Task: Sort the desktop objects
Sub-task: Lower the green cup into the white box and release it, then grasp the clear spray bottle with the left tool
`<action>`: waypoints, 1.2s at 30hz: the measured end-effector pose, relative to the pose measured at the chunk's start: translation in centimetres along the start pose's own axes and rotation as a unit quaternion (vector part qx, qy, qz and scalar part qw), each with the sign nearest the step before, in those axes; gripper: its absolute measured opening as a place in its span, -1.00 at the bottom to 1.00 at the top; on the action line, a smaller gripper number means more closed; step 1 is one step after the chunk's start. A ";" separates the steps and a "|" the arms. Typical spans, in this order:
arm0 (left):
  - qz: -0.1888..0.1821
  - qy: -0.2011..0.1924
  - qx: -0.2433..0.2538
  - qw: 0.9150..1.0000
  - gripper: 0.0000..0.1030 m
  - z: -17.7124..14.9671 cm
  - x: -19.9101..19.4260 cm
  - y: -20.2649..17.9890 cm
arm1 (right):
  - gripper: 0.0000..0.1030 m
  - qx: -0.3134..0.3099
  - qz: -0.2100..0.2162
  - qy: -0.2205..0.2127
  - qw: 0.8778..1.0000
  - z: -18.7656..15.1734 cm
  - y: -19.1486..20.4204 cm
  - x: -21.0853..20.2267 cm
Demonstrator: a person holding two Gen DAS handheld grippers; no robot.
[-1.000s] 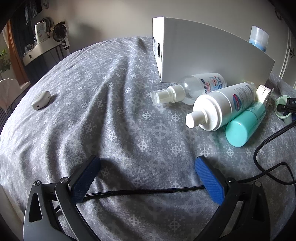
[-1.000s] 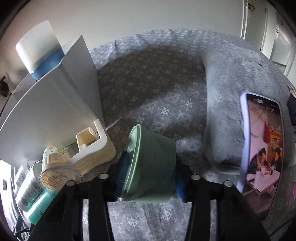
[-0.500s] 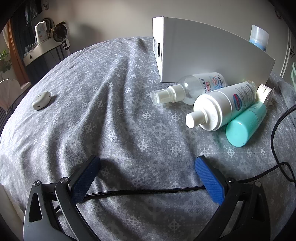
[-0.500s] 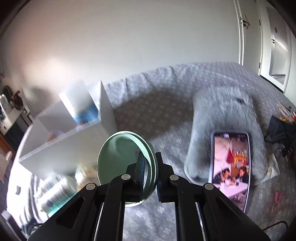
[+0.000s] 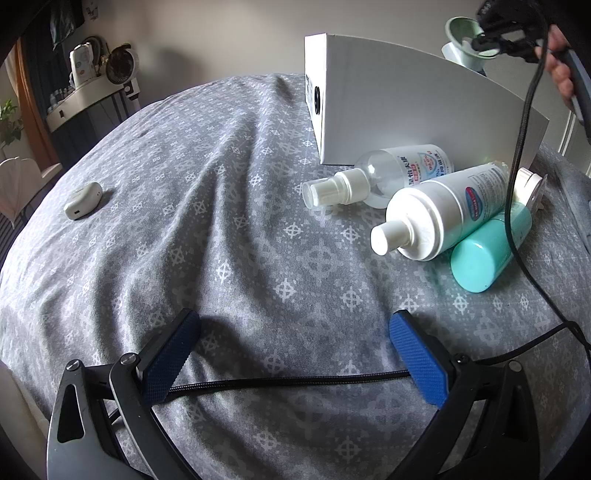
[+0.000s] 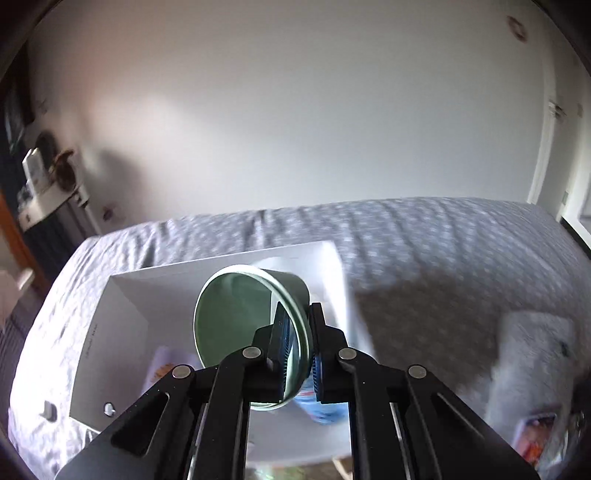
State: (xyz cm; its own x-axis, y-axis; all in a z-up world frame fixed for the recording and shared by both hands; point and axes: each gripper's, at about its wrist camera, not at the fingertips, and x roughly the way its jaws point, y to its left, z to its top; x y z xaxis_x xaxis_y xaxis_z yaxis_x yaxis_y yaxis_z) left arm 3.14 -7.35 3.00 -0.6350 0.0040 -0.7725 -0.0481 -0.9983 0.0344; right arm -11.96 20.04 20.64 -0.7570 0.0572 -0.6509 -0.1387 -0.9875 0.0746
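So the right gripper is clamped on the rim of a pale green cup, one blue pad inside the wall and one outside, and it's holding the cup tipped on its side up in the air right over the open white box. You can see the cup's mouth facing the camera, and below it inside the box there's a white bottle with a blue band, a bit blurry. From the left wrist view the same cup shows above the far top edge of the box, with the person's hand on the handle behind it. The left gripper is wide open with nothing between its pads, just sitting low over the grey patterned bedspread, a black cable running across between the fingers. In front of the box there are three bottles lying down touching each other: a clear spray bottle against the box, a white pump bottle next to it, and a teal one tucked under that. Off on the left, well apart from everything, is a small white case.
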 end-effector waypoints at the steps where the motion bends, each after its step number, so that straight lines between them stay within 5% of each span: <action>1: 0.000 0.000 0.000 1.000 0.99 0.0 0.0 0.0 | -0.86 -0.016 0.004 0.008 1.000 0.2 1.4 0.8; 8: 0.000 0.000 0.000 1.000 0.99 0.0 0.0 0.1 | -0.76 -0.079 -0.002 0.058 0.995 0.3 5.8 5.3; 11: 0.000 0.000 0.000 1.000 0.99 0.0 0.0 0.1 | -0.29 -0.079 -0.007 0.059 0.995 -0.1 6.0 4.8; 13: 0.000 0.000 0.000 1.000 0.99 0.0 0.0 0.1 | 0.19 -0.062 -0.001 0.040 0.997 -0.3 4.8 3.7; 17: -0.001 0.000 -0.001 1.000 0.99 0.0 0.0 0.1 | 0.31 -0.022 0.011 -0.011 1.000 -2.4 2.6 -0.9; 21: -0.027 0.029 0.006 0.999 0.99 0.9 0.0 0.7 | 0.65 0.030 0.005 -0.035 0.999 -7.1 -1.4 -5.4; 24: -0.036 0.053 0.017 0.998 0.99 1.7 -0.8 1.8 | 0.76 0.068 -0.020 -0.018 0.997 -11.9 -5.2 -7.8; 29: -0.069 -0.027 -0.016 0.997 0.99 4.4 -5.0 4.1 | 0.77 0.088 -0.080 0.053 0.992 -19.0 -8.8 -7.8; 33: -0.102 -0.034 0.068 0.992 0.99 9.1 -3.5 1.6 | 0.77 0.146 -0.081 0.120 0.979 -23.3 -11.1 -7.0; 36: -0.136 0.003 0.088 0.987 0.99 12.1 0.0 0.3 | 0.86 0.112 -0.086 0.094 0.986 -24.7 -9.8 -8.3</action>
State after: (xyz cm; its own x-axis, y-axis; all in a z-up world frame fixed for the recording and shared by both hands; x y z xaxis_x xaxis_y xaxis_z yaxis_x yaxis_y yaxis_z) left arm -6.17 -6.89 10.71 -0.5760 0.2690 -0.7719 -0.3490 -0.9348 -0.0653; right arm 11.47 25.66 6.68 -0.5816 0.1711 -0.7953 -0.4077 -0.9073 0.1029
